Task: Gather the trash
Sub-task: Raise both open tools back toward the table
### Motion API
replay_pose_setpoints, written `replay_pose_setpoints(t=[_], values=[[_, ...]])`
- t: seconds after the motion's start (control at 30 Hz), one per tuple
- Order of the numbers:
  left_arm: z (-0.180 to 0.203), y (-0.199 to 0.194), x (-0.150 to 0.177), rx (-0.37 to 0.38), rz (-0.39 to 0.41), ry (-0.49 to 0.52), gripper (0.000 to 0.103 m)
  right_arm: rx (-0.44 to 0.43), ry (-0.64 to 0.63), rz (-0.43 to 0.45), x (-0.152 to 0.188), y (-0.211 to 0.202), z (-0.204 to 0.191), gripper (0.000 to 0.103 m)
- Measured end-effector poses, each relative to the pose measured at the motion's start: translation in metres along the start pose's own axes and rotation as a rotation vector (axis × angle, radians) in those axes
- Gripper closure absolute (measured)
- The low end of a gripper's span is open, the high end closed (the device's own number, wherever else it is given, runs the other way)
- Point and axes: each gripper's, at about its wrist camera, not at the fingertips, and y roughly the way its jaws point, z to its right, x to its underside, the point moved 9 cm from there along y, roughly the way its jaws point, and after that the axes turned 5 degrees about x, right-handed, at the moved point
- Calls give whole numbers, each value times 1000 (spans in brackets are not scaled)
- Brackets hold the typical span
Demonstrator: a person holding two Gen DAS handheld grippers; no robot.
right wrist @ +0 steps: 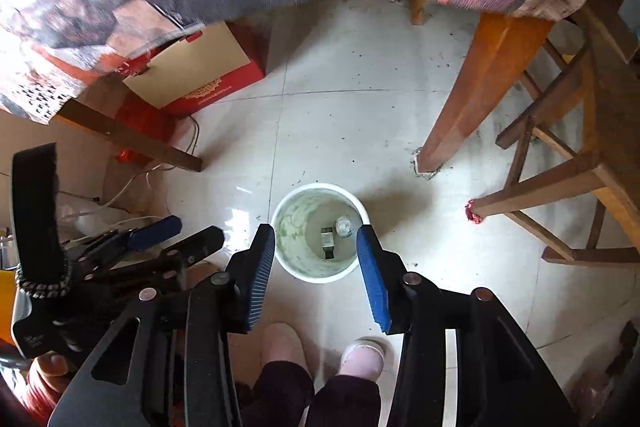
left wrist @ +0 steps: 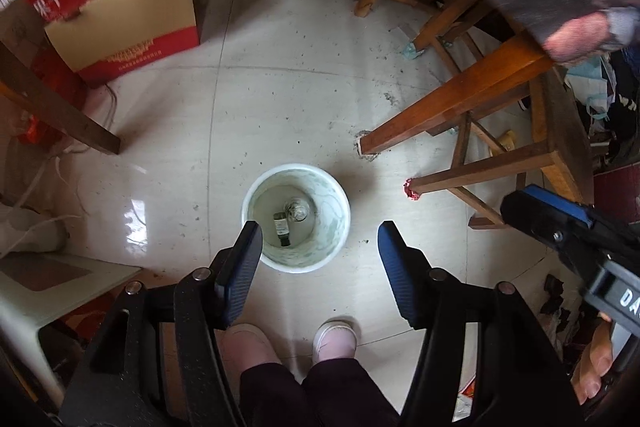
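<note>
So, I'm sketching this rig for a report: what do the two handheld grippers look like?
Both match: the left gripper and right gripper have black linkage arms with silver rivets and ribbed blue finger pads. The right gripper's body carries white lettering; the left's has a black strap.

"DA" on right gripper (left wrist: pixel 568 223)

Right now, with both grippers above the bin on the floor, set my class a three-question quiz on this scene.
1. True or false: the left gripper holds a piece of trash.
2. How many items lie inside the white bin? A) none B) two C) five
3. Fill in: the right gripper has its jaws ____.

Key: 1 false; 2 B, a small dark bottle and a clear round item; 3 open.
</note>
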Motion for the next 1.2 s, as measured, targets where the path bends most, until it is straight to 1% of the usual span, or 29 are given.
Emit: replay_pose_setpoints(t=[0.1, 0.27, 0.37, 0.4, 0.43, 0.53, 0.6, 0.7, 0.8, 0.83, 0.87, 0.9, 0.97, 1.0, 1.03, 1.1, 1.13, 1.2], values=[[10, -31, -4, -14, 16, 21, 44, -2, 0, 13, -5, -23, -4, 64], [31, -105, -19, -30, 67, 44, 44, -3, -8, 57, -20, -82, -13, 64], [43, -161, -30, -46, 114, 52, 44, -7, -15, 86, -29, -123, -21, 64], [48, -186, -36, -50, 143, 53, 44, -11, -18, 94, -32, -135, -22, 64], [52, -204, -40, -53, 165, 56, 44, -16, -24, 105, -37, -155, -27, 64], [64, -267, -54, -73, 249, 71, 44, -22, -40, 139, -45, -197, -38, 64], [72, -310, -62, -80, 311, 78, 44, -22, -55, 182, -53, -235, -47, 64], [84, -364, -70, -81, 390, 90, 44, -23, -66, 243, -61, -279, -57, 64], [95, -413, -80, -92, 465, 121, 44, -32, -69, 324, -75, -328, -69, 64], [100, -427, -81, -90, 488, 133, 44, -36, -73, 365, -80, -350, -74, 64], [103, -441, -84, -86, 508, 145, 44, -35, -75, 392, -84, -363, -77, 64], [109, -461, -85, -81, 537, 162, 44, -33, -76, 418, -88, -377, -81, 64], [115, -484, -90, -81, 577, 184, 44, -17, -83, 486, -95, -410, -90, 64], [118, -501, -93, -81, 604, 201, 44, -5, -88, 516, -98, -424, -95, 61], [121, -513, -94, -82, 624, 211, 43, 6, -95, 548, -101, -437, -101, 54], [125, -536, -95, -88, 664, 229, 41, 23, -97, 600, -104, -458, -107, 47], [127, -544, -95, -85, 678, 233, 40, 35, -96, 639, -104, -474, -111, 47], [130, -563, -96, -73, 710, 247, 37, 56, -102, 672, -105, -490, -118, 47]])
